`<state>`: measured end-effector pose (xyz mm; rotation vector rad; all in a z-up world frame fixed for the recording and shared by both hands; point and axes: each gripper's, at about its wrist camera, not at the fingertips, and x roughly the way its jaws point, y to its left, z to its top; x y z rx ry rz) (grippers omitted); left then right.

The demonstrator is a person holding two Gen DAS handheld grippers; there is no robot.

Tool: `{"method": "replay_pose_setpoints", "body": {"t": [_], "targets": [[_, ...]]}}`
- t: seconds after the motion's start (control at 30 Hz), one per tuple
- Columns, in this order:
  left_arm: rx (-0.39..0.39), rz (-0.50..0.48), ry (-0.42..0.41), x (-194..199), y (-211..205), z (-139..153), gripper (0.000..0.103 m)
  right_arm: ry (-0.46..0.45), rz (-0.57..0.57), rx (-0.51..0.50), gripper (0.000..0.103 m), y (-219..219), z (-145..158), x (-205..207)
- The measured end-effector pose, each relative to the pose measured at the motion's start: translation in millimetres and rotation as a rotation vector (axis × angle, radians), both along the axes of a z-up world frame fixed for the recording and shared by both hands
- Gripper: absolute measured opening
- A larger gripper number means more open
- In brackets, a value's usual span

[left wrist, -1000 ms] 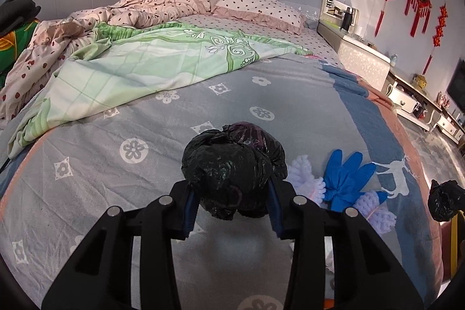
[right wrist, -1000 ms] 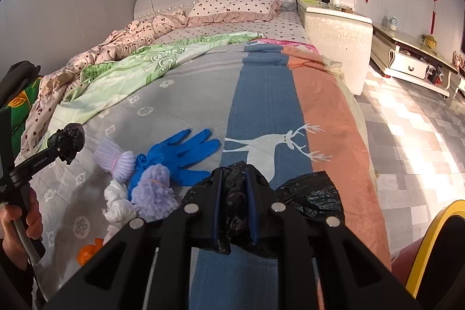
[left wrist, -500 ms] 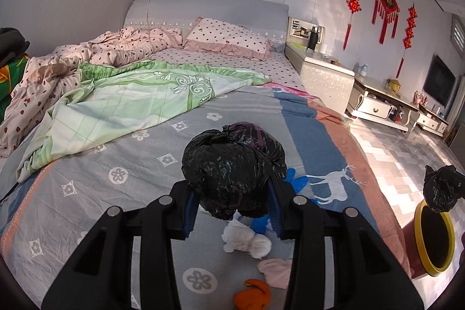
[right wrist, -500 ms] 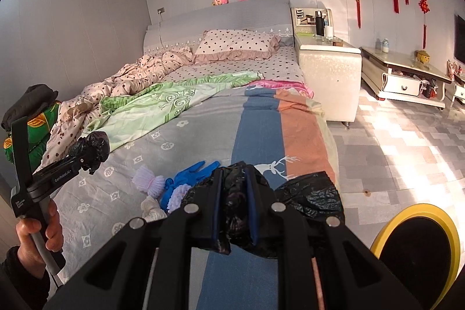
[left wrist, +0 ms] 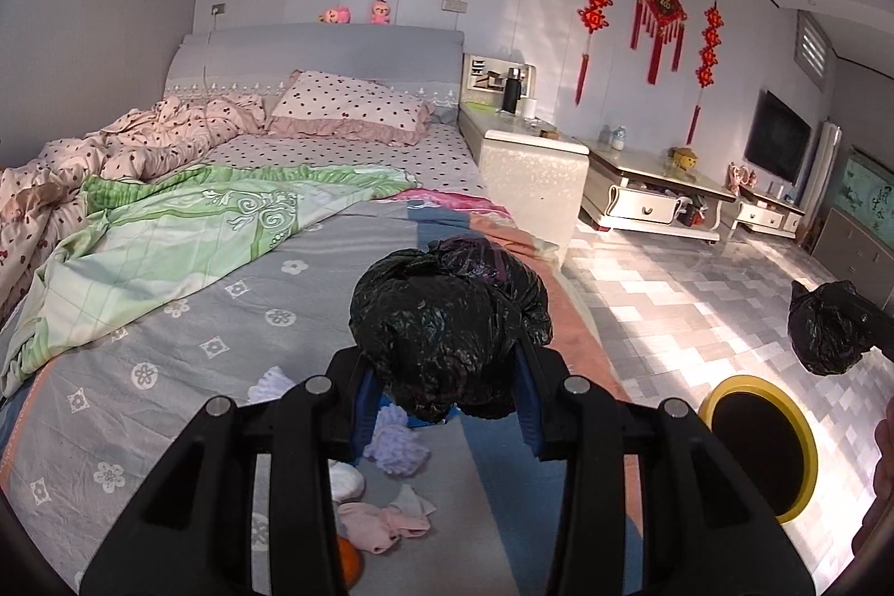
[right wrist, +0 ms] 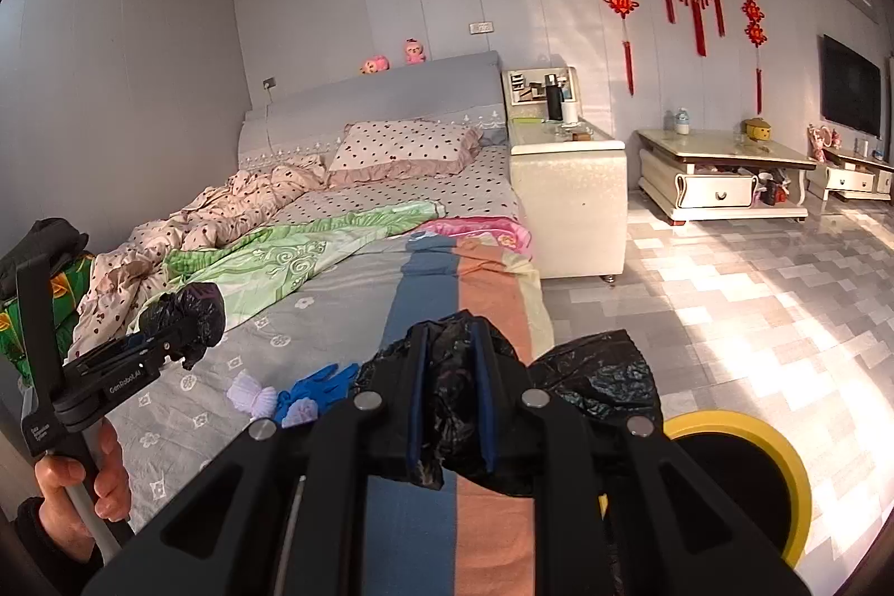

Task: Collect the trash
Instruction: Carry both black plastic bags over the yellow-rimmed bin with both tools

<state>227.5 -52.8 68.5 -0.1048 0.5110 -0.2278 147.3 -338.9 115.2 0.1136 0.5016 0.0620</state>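
Observation:
My left gripper is shut on a crumpled black plastic bag, held above the foot of the bed. My right gripper is shut on a second black plastic bag, which bulges out to the right of its fingers. In the left wrist view that second bag hangs over the floor at far right. A bin with a yellow rim and dark inside stands on the floor beside the bed, below the right gripper; the same bin shows in the left wrist view. A hand grips the left gripper's handle.
On the grey bedsheet lie blue gloves, pale purple knitted bundles, pink and white cloth bits and an orange thing. A white bedside cabinet and low tables stand on the tiled floor.
Both grippers have risen and drawn back from the bed with their bags still held. The yellow-rimmed bin and more floor have come into view; the items on the sheet now sit lower and farther.

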Motion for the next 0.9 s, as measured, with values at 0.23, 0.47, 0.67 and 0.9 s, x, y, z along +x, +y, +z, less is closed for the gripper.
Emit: {"method": "replay_pose_setpoints", "body": {"t": [0.23, 0.47, 0.67, 0.9], "targets": [[-0.005, -0.082, -0.003, -7.0, -59.7, 15.0, 0.038, -0.046, -0.103, 0.005, 0.014, -57.5, 26.1, -21.7], [0.001, -0.182, 0.011, -8.9, -125.1, 14.0, 0.038, -0.045, -0.206, 0.013, 0.014, -115.4, 30.9, -34.7], [0.014, -0.269, 0.025, -7.5, -182.7, 8.2, 0.038, -0.025, -0.28, 0.034, 0.015, -159.5, 19.6, -41.5], [0.036, -0.372, 0.038, -13.1, -247.8, -4.8, 0.038, 0.01, -0.338, 0.061, 0.015, -198.6, -3.8, -44.3]]}}
